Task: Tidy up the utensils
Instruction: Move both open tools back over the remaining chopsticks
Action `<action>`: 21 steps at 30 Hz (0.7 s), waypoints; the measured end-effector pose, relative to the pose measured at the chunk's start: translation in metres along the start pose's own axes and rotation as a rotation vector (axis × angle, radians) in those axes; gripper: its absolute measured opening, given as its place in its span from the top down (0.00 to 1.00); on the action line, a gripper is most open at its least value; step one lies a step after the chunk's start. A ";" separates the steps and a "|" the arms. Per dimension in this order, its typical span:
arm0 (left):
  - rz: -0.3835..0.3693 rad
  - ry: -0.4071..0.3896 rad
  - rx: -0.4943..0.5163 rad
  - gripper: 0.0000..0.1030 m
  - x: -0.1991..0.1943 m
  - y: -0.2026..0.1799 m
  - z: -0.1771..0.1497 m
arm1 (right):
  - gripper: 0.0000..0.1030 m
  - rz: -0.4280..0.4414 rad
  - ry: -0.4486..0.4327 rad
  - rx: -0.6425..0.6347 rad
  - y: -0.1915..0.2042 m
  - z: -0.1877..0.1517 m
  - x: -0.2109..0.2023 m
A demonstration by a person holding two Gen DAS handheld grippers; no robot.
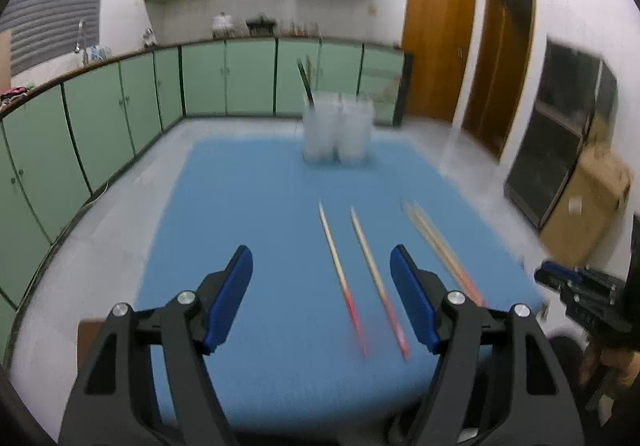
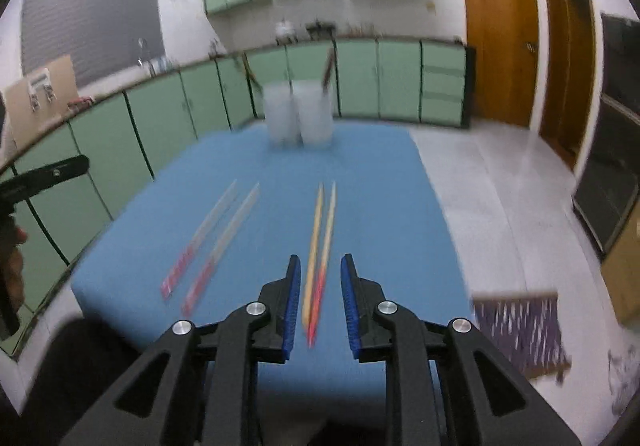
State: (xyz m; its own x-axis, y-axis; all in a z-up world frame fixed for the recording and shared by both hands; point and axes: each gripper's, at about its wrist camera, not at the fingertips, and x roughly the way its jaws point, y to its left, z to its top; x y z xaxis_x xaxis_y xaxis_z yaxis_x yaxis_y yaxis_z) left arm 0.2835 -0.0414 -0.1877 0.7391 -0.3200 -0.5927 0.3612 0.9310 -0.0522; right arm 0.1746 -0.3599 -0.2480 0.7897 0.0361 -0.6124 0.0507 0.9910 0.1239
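Two cups (image 2: 299,114) on blue table (image 2: 380,182), green cabinets (image 2: 160,114) behind.

We observe a blue table cover (image 2: 380,182), chopsticks (image 2: 320,246) pale tan with red ends, translucent white cups (image 2: 300,114), green cabinets (image 2: 360,74), blue gripper pads (image 2: 294,306).
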 end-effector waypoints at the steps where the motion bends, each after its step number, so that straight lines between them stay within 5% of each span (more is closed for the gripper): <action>1: 0.002 0.019 0.002 0.33 0.003 -0.005 -0.013 | 0.80 -0.007 0.015 0.004 0.002 -0.010 0.003; 5: -0.010 0.081 -0.023 0.33 0.022 -0.016 -0.047 | 0.80 -0.002 0.011 0.012 0.009 -0.020 0.009; 21: 0.026 0.189 -0.019 0.35 0.086 -0.031 -0.074 | 0.80 0.002 0.088 0.004 0.009 -0.024 0.063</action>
State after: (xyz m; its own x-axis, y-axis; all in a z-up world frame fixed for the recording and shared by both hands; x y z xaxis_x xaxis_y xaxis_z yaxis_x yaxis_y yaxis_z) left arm 0.2941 -0.0846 -0.2965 0.6273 -0.2587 -0.7346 0.3312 0.9423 -0.0490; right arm 0.2096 -0.3456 -0.3044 0.7329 0.0500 -0.6784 0.0517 0.9903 0.1288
